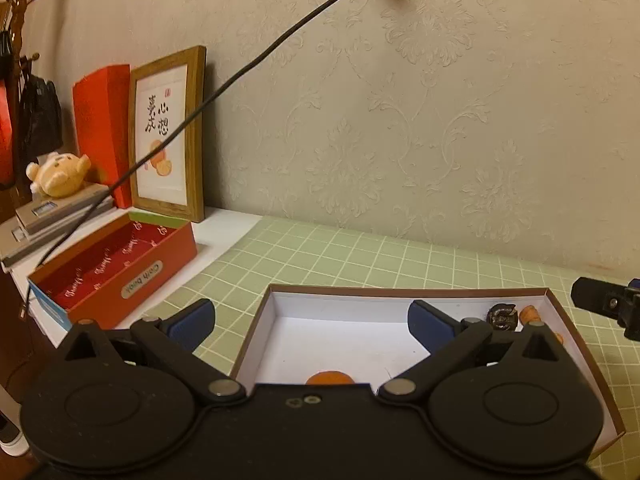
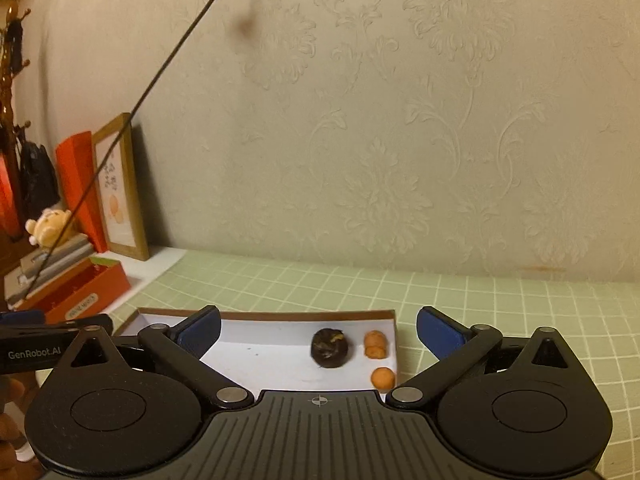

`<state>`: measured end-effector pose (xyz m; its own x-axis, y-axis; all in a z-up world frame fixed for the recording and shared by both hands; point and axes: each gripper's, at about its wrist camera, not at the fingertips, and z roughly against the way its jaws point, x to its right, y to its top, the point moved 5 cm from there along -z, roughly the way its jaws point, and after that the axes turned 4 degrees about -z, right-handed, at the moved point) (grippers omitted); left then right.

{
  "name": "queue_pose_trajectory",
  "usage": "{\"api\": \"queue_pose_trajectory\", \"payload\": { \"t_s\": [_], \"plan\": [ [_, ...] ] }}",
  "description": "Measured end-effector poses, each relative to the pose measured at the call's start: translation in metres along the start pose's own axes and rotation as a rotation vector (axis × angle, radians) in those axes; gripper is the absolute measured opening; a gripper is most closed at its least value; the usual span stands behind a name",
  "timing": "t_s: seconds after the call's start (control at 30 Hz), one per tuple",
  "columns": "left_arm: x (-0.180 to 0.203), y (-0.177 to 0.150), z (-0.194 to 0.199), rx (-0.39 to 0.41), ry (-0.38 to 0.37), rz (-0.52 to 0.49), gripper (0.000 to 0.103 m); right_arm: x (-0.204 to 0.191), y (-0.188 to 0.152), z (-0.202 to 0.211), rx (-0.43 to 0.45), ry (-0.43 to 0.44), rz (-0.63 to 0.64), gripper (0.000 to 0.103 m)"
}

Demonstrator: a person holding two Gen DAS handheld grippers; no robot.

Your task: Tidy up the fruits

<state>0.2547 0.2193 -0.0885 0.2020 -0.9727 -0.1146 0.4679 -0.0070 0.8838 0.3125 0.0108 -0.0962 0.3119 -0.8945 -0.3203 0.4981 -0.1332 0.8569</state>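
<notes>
1. The left gripper (image 1: 310, 320) sits at the bottom of its view, its blue-padded fingers (image 1: 192, 322) spread wide and holding nothing. One finger hangs over the green mat, the other over the box.
2. Just past the gripper's black body, an orange fruit (image 1: 329, 378) peeks out at the lower centre of the frame. It is smooth and round, and lies on the white floor of the shallow box (image 1: 256, 330).
3. The box is cardboard, brown on its rim and white inside, and rests on a pale green grid-patterned mat (image 1: 360, 256) that covers the counter.
4. The right gripper (image 2: 319, 334) is likewise spread apart and empty, low in its frame, with the box between and beyond its fingers.
5. In the right-wrist view, a dark, wrinkled, rounded fruit (image 2: 329, 348) lies at mid-frame in the box. Three small orange fruits (image 2: 376, 345) lie right of it, close to the box's right wall.
6. Farther off, at mid-left of the left-wrist view, stands an open red box (image 1: 120, 280) with glossy patterned lining.
7. Behind it, a wooden picture frame (image 1: 168, 136) leans on the embossed floral wallpaper (image 1: 400, 120). A plush toy (image 1: 60, 174) lies on stacked books.
</notes>
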Motion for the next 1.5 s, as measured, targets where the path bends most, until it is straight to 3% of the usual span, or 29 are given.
{"api": "queue_pose_trajectory", "payload": {
  "t_s": [0.53,0.93,1.2,1.5],
  "plan": [
    [0.007,0.0,0.065,0.005,0.056,0.034,0.097,0.003,0.009,0.057,-0.008,0.057,0.007,0.103],
    [0.042,-0.006,0.157,-0.011,0.0,0.031,0.097,0.019,0.017,0.163,-0.017,0.063,-0.046,0.103],
    [0.063,-0.003,0.205,0.011,-0.046,-0.003,0.097,0.016,0.022,0.231,0.027,0.039,-0.014,0.103],
    [0.081,-0.001,0.235,0.048,-0.081,-0.026,0.097,0.014,0.025,0.264,0.065,0.035,-0.018,0.103]
  ]
}}
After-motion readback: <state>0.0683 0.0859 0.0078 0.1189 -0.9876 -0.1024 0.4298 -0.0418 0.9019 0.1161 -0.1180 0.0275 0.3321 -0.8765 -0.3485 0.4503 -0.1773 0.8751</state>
